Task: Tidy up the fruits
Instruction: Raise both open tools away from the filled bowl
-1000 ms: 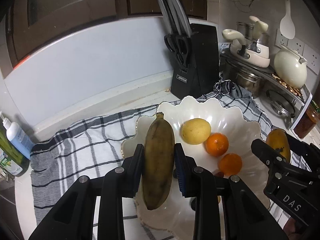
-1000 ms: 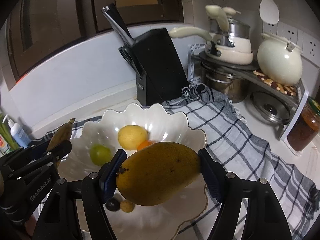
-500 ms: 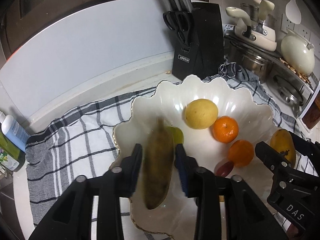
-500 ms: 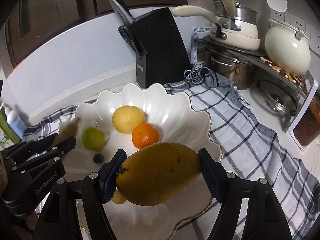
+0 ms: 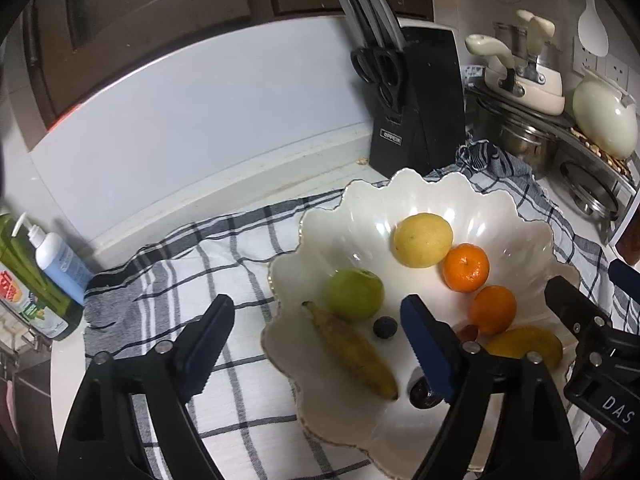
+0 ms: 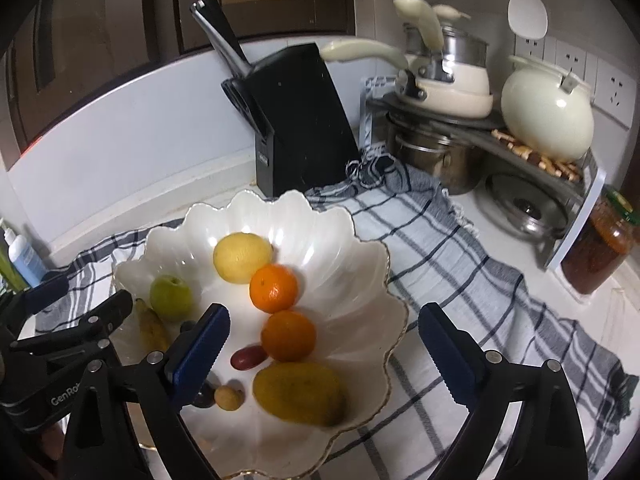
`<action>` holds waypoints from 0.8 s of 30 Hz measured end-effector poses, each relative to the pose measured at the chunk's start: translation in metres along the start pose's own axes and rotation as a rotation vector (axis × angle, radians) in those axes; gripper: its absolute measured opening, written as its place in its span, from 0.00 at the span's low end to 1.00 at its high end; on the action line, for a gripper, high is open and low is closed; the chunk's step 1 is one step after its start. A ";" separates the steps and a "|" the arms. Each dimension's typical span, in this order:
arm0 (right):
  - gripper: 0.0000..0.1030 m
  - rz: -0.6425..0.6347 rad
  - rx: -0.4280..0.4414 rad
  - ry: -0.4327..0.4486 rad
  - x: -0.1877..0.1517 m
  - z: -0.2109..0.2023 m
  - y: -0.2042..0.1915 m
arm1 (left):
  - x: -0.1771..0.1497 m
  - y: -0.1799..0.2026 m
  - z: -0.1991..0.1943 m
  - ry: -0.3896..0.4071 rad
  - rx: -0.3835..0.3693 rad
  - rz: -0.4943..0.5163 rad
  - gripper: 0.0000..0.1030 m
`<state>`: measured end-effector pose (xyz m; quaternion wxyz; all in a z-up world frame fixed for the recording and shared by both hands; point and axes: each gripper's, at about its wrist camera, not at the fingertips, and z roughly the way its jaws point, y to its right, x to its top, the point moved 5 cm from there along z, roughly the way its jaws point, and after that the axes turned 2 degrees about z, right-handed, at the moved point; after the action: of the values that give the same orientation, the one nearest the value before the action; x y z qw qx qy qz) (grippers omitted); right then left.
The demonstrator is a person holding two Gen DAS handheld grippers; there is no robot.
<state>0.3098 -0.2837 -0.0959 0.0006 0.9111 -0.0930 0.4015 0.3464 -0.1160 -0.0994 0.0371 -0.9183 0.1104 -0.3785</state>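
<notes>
A white scalloped bowl [image 5: 516,208] [image 6: 360,240] sits on a checked cloth. In it lie a brownish banana [image 5: 352,352] [image 6: 152,330], a green apple [image 5: 354,294] [image 6: 171,298], a lemon [image 5: 423,240] [image 6: 242,257], two oranges [image 5: 466,267] [image 6: 274,288], a mango [image 5: 524,346] [image 6: 300,394] and small dark fruits [image 5: 385,326]. My left gripper [image 5: 316,344] is open and empty above the bowl's left rim. My right gripper [image 6: 320,350] is open and empty above the mango.
A black knife block [image 5: 416,100] [image 6: 296,120] stands behind the bowl. A rack with pots and a cream kettle [image 6: 546,110] is at the right, with a jar [image 6: 596,248] beside it. Bottles [image 5: 52,256] stand at the left edge of the checked cloth [image 6: 460,264].
Both grippers opened. The banana left my left gripper and now lies in the bowl; the mango left my right gripper and now lies in the bowl's front.
</notes>
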 end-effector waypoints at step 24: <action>0.95 -0.018 -0.010 0.090 -0.020 -0.086 -0.011 | -0.031 -0.032 -0.099 0.108 0.067 -0.056 0.97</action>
<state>0.2354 -0.2633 -0.0514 0.0129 0.8929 -0.0864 0.4418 0.2613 -0.0767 -0.0456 0.0514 -0.8975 0.0736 -0.4318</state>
